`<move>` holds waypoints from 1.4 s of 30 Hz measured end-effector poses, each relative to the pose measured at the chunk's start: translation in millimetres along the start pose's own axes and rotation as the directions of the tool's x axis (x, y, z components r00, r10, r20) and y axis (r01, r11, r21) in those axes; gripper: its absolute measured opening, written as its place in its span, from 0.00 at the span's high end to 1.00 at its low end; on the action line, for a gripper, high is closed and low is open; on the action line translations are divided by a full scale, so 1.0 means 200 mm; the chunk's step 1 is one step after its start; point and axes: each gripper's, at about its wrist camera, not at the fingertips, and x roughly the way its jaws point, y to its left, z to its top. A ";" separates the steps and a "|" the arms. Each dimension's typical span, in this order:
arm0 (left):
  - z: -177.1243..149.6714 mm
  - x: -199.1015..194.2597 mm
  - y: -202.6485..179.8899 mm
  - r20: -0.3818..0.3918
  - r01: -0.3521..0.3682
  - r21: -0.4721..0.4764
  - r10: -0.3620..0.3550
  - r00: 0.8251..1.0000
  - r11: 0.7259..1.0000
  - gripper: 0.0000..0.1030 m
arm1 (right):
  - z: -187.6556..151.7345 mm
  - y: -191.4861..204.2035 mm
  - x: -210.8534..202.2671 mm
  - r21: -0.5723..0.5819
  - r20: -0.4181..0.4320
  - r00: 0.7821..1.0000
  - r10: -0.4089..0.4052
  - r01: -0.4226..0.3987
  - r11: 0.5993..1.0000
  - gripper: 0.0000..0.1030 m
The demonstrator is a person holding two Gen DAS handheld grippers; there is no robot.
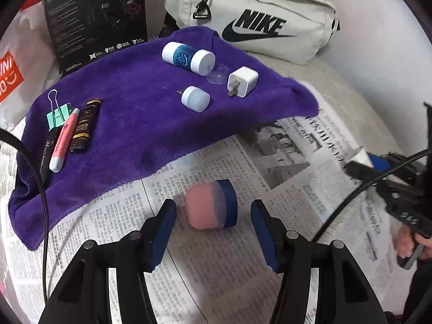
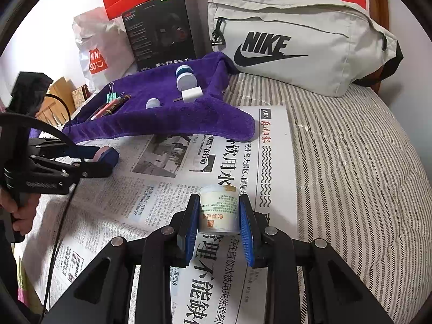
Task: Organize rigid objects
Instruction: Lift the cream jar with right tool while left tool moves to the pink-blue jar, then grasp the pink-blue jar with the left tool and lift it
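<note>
Clamped right gripper [image 2: 218, 216] on small, light, stiff white paper-labelled jar [image 2: 219, 210]; left gripper [image 1: 213, 216] half-open around pink-and-blue round plastic container [image 1: 213, 208] near newspaper's [image 1: 270, 167] middle.

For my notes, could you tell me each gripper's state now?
Left gripper: open around the pink-and-blue jar.
Right gripper: shut on the white jar.

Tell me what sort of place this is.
Probably a bedroom: the work surface looks like a bed under a striped quilt, spread with newspaper, with a Nike bag and shopping bags against the wall.
</note>
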 end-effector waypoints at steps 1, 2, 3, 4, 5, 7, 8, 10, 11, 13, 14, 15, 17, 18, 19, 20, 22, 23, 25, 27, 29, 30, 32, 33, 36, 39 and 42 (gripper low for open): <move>0.00 0.00 0.00 0.010 -0.008 0.007 0.008 1.000 1.000 0.46 | 0.00 0.00 0.00 -0.002 -0.001 1.000 -0.001 0.001 1.000 0.72; -0.01 0.00 0.00 0.012 -0.019 0.012 0.019 1.000 1.000 0.46 | 0.00 0.00 0.00 -0.004 -0.003 1.000 -0.002 0.002 1.000 0.72; -0.02 0.00 0.01 0.017 -0.027 0.017 0.026 1.000 0.999 0.49 | 0.00 0.01 0.01 -0.005 -0.005 1.000 -0.002 0.002 1.000 0.72; -0.02 -0.01 0.02 0.020 -0.029 0.020 0.029 0.999 0.999 0.55 | 0.01 0.01 0.01 -0.005 -0.009 1.000 0.005 -0.005 1.000 0.72; -0.03 -0.02 0.03 0.025 -0.035 0.017 0.035 0.999 0.999 0.60 | 0.01 0.02 0.02 -0.007 -0.011 1.000 0.011 -0.012 1.000 0.72; -0.06 -0.05 0.10 0.027 -0.032 -0.011 0.032 0.999 0.999 0.66 | 0.03 0.05 0.03 -0.018 -0.009 1.000 0.024 -0.024 1.000 0.72; -0.07 -0.06 0.13 0.026 -0.034 -0.024 0.035 0.999 0.999 0.66 | 0.04 0.07 0.03 -0.022 -0.006 0.999 0.033 -0.033 0.999 0.72; -0.12 -0.09 0.20 0.030 -0.050 -0.042 0.052 0.998 0.998 0.66 | 0.06 0.12 0.05 -0.040 -0.005 0.999 0.052 -0.052 0.998 0.72; -0.14 -0.11 0.23 0.034 -0.061 -0.054 0.063 0.997 0.997 0.66 | 0.07 0.15 0.06 -0.049 -0.003 0.998 0.059 -0.059 0.997 0.72; -0.19 -0.13 0.30 0.038 -0.071 -0.080 0.074 0.997 0.994 0.66 | 0.10 0.21 0.08 -0.070 -0.004 0.997 0.079 -0.079 0.994 0.72; -0.21 -0.14 0.32 0.039 -0.076 -0.089 0.080 0.996 0.993 0.66 | 0.11 0.23 0.10 -0.079 -0.007 0.996 0.088 -0.088 0.993 0.72; -0.23 -0.15 0.35 0.040 -0.081 -0.096 0.085 0.996 0.992 0.66 | 0.13 0.26 0.11 -0.088 -0.008 0.995 0.095 -0.095 0.992 0.72; -0.26 -0.17 0.40 0.049 -0.082 -0.103 0.087 0.995 0.991 0.66 | 0.16 0.32 0.14 -0.109 -0.011 0.994 0.113 -0.113 0.988 0.72; -0.28 -0.18 0.42 0.056 -0.083 -0.110 0.089 0.994 0.990 0.66 | 0.18 0.35 0.16 -0.123 -0.012 0.993 0.116 -0.117 0.985 0.72; -0.28 -0.18 0.43 0.060 -0.080 -0.110 0.087 0.994 0.991 0.66 | 0.19 0.37 0.17 -0.131 -0.015 0.993 0.119 -0.120 0.984 0.72; -0.29 -0.19 0.44 0.063 -0.078 -0.109 0.086 0.994 0.991 0.66 | 0.20 0.38 0.19 -0.135 -0.018 0.992 0.122 -0.123 0.983 0.72; -0.28 -0.18 0.45 0.069 -0.077 -0.111 0.085 0.994 0.991 0.66 | 0.22 0.40 0.23 -0.131 -0.030 0.992 0.126 -0.129 0.983 0.72; -0.27 -0.18 0.46 0.072 -0.079 -0.110 0.087 0.994 0.991 0.66 | 0.23 0.41 0.25 -0.126 -0.035 0.991 0.126 -0.130 0.983 0.72; -0.26 -0.17 0.45 0.074 -0.080 -0.106 0.088 0.993 0.991 0.65 | 0.24 0.41 0.28 -0.121 -0.047 0.991 0.122 -0.127 0.985 0.72; -0.25 -0.16 0.45 0.081 -0.095 -0.092 0.102 0.991 0.991 0.60 | 0.24 0.42 0.30 -0.124 -0.051 0.992 0.112 -0.118 0.985 0.72; -0.25 -0.15 0.43 0.091 -0.117 -0.079 0.124 0.988 0.990 0.51 | 0.24 0.43 0.33 -0.132 -0.062 0.993 0.102 -0.110 0.985 0.72; -0.25 -0.14 0.43 0.102 -0.131 -0.077 0.139 0.985 0.988 0.45 | 0.23 0.43 0.33 -0.136 -0.056 0.993 0.100 -0.107 0.985 0.72; -0.27 -0.14 0.43 0.124 -0.141 -0.096 0.153 0.980 0.985 0.41 | 0.22 0.44 0.33 -0.142 -0.050 0.994 0.096 -0.102 0.985 0.72; -0.28 -0.14 0.44 0.134 -0.136 -0.112 0.150 0.980 0.984 0.39 | 0.22 0.44 0.33 -0.144 -0.049 0.994 0.094 -0.100 0.985 0.72; -0.28 -0.14 0.45 0.134 -0.152 -0.127 0.168 0.977 0.980 0.29 | 0.22 0.44 0.33 -0.151 -0.044 0.995 0.087 -0.093 0.984 0.72; -0.28 -0.13 0.47 0.131 -0.141 -0.140 0.160 0.978 0.980 0.24 | 0.22 0.43 0.33 -0.141 -0.045 0.994 0.100 -0.105 0.984 0.71; -0.29 -0.13 0.47 0.130 -0.144 -0.136 0.162 0.978 0.980 0.24 | 0.22 0.43 0.34 -0.144 -0.047 0.994 0.096 -0.101 0.984 0.71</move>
